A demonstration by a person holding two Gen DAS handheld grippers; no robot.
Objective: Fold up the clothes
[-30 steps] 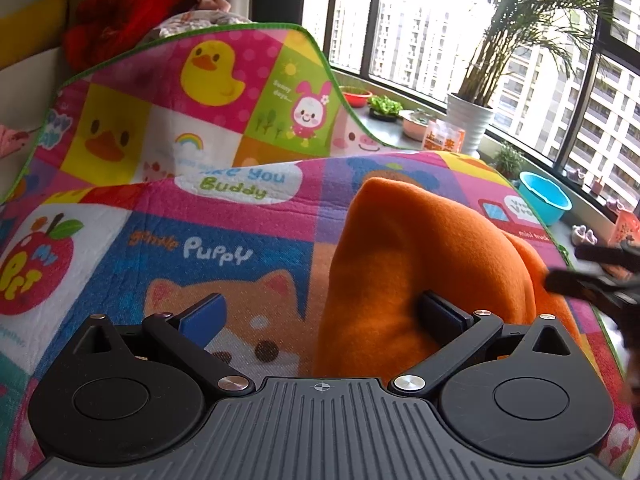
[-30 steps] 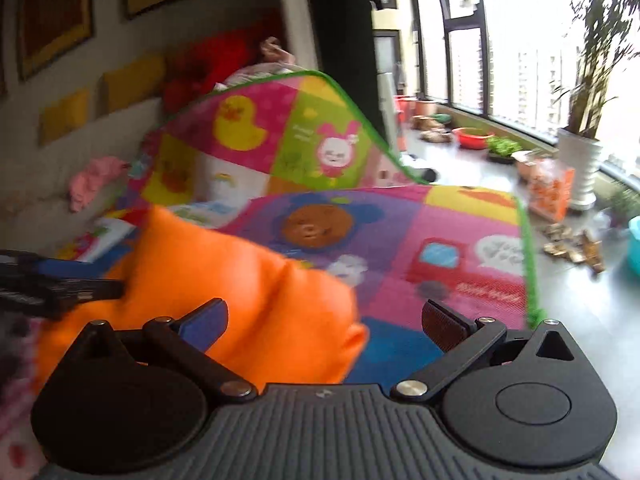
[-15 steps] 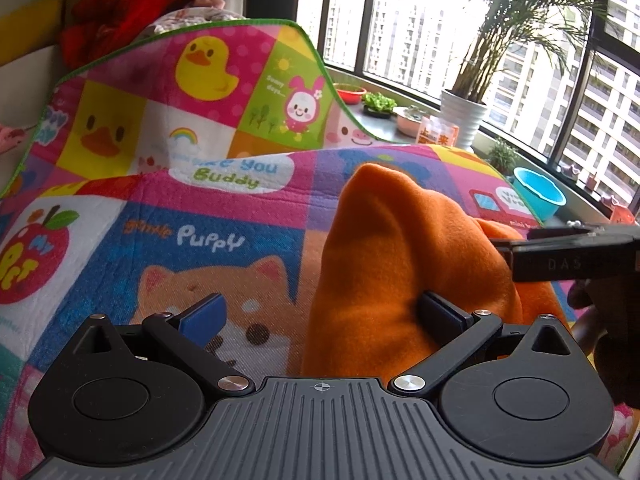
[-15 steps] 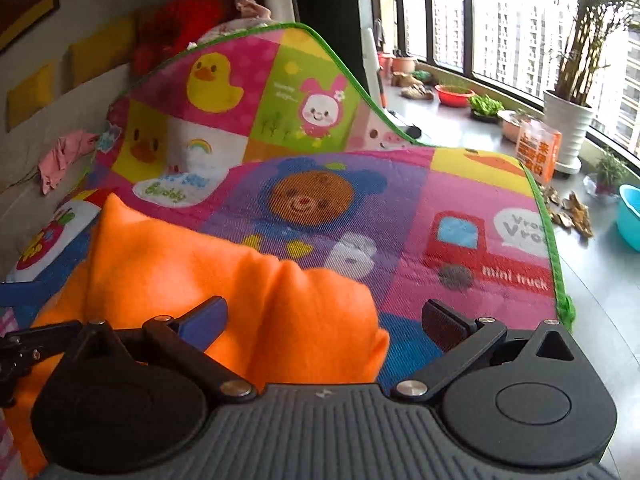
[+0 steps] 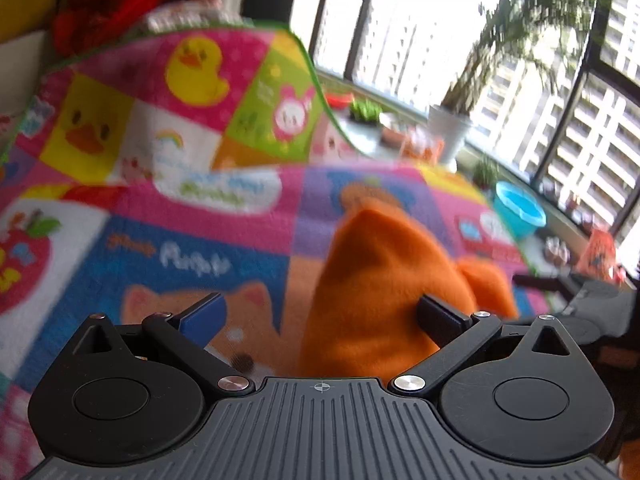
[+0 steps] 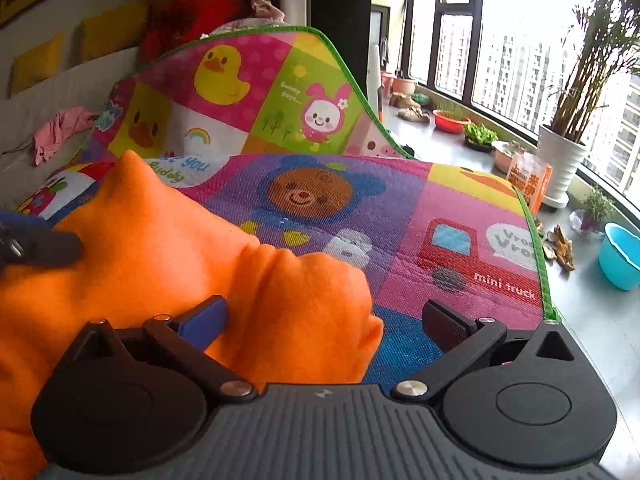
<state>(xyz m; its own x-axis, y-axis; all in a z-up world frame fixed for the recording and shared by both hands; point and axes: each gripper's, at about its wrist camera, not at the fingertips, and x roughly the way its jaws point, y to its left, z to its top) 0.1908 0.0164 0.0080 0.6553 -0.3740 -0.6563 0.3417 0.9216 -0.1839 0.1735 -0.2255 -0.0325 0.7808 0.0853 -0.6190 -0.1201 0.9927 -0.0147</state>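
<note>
An orange fleece garment [image 5: 372,292] lies bunched on the colourful cartoon play mat [image 5: 208,208]. My left gripper [image 5: 320,316] is open, its right finger against the cloth and its left finger over the mat. In the right wrist view the same garment [image 6: 160,248] fills the lower left. My right gripper [image 6: 324,316] is open, its left finger resting on the cloth, its right finger over the mat [image 6: 440,240]. The right gripper's tip shows at the right edge of the left wrist view [image 5: 552,284], and the left gripper's tip shows in the right wrist view [image 6: 36,244].
The mat's far part curls up against a sofa with red cloth [image 6: 192,12] and a pink garment [image 6: 60,128]. By the windows stand a white potted plant [image 6: 560,164], a turquoise basin [image 6: 622,256], an orange bag [image 6: 528,180] and small planters [image 6: 452,120].
Both grippers stayed open and shifted a little over the garment. The cloth has bunched up into more folds, and its peak sits lower in the left wrist view.
</note>
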